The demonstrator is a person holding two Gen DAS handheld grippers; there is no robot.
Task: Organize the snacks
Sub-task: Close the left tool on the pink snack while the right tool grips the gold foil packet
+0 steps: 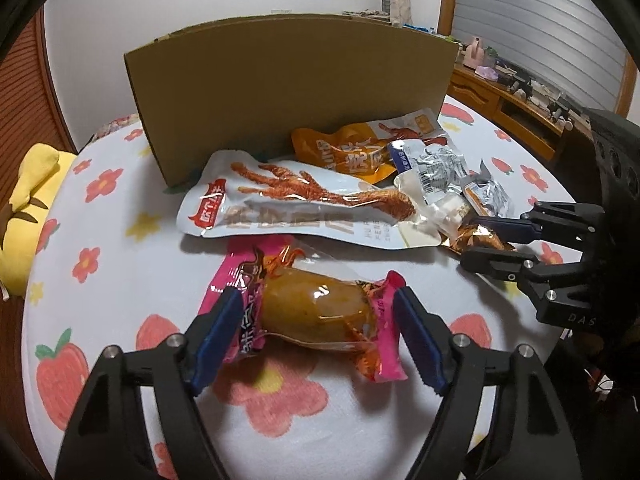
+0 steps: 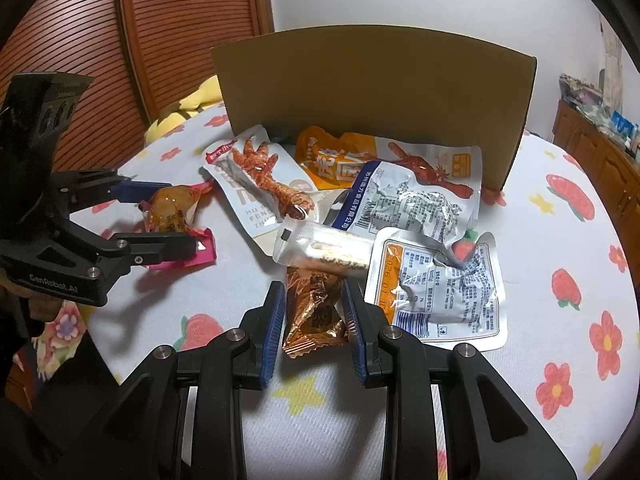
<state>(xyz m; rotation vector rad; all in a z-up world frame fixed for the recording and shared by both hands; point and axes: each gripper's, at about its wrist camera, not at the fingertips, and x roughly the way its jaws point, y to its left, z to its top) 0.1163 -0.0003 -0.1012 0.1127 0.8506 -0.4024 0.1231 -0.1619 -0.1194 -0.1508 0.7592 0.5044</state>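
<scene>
In the left wrist view, nearest the camera, the left gripper (image 1: 318,336) fills the bottom of the frame. Its fingers (image 1: 218,336) are spread on both sides of the pink egg packet (image 1: 312,312), which lies flat on the surface (image 1: 120,264) in the lower middle. The left pad seems to touch the pink wrapper edge, while the right pad stands just beside the other end, so the packet is not yet pinched. To do this well, I think the fingers should close on the firm body of the egg, not on the thin crimped ends, which can slip. Above it lies the white chicken-foot pouch (image 1: 296,208), and behind, in the upper middle, the cardboard box (image 1: 292,92) stands upright. At the right edge the right gripper (image 1: 486,244) reaches to a small bronze packet.

In the right wrist view, the right gripper (image 2: 314,320) is nearest, at the bottom middle. Its fingers (image 2: 274,320) are narrow around the bronze foil packet (image 2: 316,312) and appear to touch its two sides; whether they already press it I cannot tell. A clear wafer stick (image 2: 328,250) lies over the far end of this packet, and a silver pouch (image 2: 440,296) is just beside on the right. In my judgement the lift should be slow and straight up, so that these neighbours are not dragged. The left gripper (image 2: 168,222) is at the middle left.
</scene>
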